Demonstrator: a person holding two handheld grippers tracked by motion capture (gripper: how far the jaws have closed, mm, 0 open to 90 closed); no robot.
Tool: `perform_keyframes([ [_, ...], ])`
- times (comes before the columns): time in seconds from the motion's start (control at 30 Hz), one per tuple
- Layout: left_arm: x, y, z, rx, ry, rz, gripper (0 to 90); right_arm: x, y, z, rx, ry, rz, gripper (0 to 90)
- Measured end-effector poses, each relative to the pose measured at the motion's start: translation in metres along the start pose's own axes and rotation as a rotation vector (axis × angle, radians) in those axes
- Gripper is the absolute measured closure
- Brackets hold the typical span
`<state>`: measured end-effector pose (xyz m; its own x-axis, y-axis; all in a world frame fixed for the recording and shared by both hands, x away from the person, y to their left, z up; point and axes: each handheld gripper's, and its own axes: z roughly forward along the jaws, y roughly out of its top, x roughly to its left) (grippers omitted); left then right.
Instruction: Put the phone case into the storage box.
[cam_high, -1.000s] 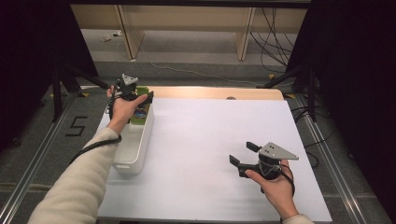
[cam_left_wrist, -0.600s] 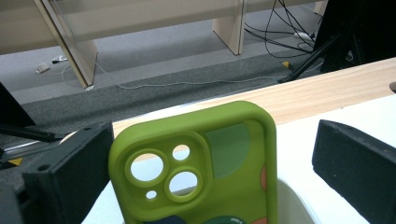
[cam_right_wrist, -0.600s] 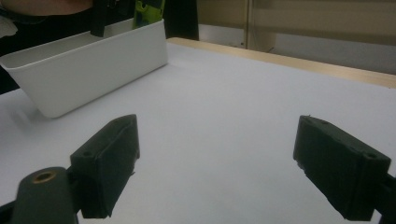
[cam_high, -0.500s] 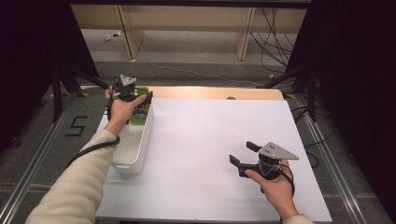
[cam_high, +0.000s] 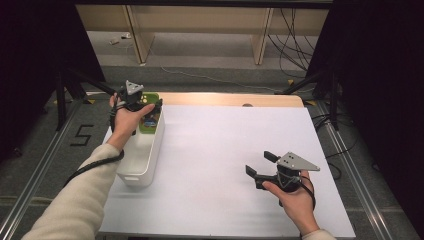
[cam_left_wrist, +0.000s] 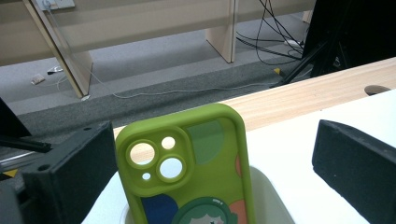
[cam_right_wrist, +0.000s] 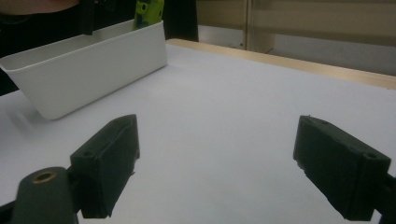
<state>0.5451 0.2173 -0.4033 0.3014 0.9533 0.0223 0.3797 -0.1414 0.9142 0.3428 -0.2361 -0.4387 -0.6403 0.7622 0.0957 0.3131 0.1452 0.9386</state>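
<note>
One lime-green rubbery phone case (cam_left_wrist: 187, 163) stands upright at the far end of the single long white plastic bin (cam_high: 145, 155), between the left gripper's (cam_high: 142, 107) wide-open jaws, while right of the bin the right gripper (cam_high: 260, 165) gapes empty over the white-topped wooden table (cam_high: 225, 150), grey carpet beyond.

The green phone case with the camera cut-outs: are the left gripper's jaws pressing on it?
No, the green phone case stands between the jaws with a clear gap on its right side.
</note>
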Motion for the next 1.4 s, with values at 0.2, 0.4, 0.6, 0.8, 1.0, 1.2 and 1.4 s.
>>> perform_keyframes([
  [0.2,-0.001,0.001,-0.008,-0.005,0.002,0.011,0.0,-0.001,-0.001,0.0,0.001,-0.005,0.001,15.6],
  [0.4,-0.005,0.0,-0.024,-0.007,-0.01,0.026,0.0,-0.001,0.0,-0.001,-0.003,-0.004,0.003,15.6],
  [0.6,-0.011,-0.006,-0.044,-0.023,-0.032,0.026,0.0,-0.001,0.001,-0.002,-0.006,-0.009,0.001,15.6],
  [0.8,-0.02,-0.015,-0.065,-0.046,-0.074,0.02,0.0,0.0,0.001,-0.001,-0.004,-0.009,-0.002,15.6],
  [1.0,-0.03,-0.026,-0.085,-0.059,-0.118,0.023,0.0,-0.001,0.001,-0.002,-0.006,-0.011,0.0,15.6],
  [1.2,-0.037,-0.038,-0.099,-0.068,-0.16,0.024,0.0,-0.001,0.001,-0.002,-0.006,-0.011,0.0,15.6],
  [1.4,-0.047,-0.048,-0.111,-0.077,-0.192,0.031,0.0,0.0,0.001,-0.002,-0.005,-0.011,-0.001,15.6],
])
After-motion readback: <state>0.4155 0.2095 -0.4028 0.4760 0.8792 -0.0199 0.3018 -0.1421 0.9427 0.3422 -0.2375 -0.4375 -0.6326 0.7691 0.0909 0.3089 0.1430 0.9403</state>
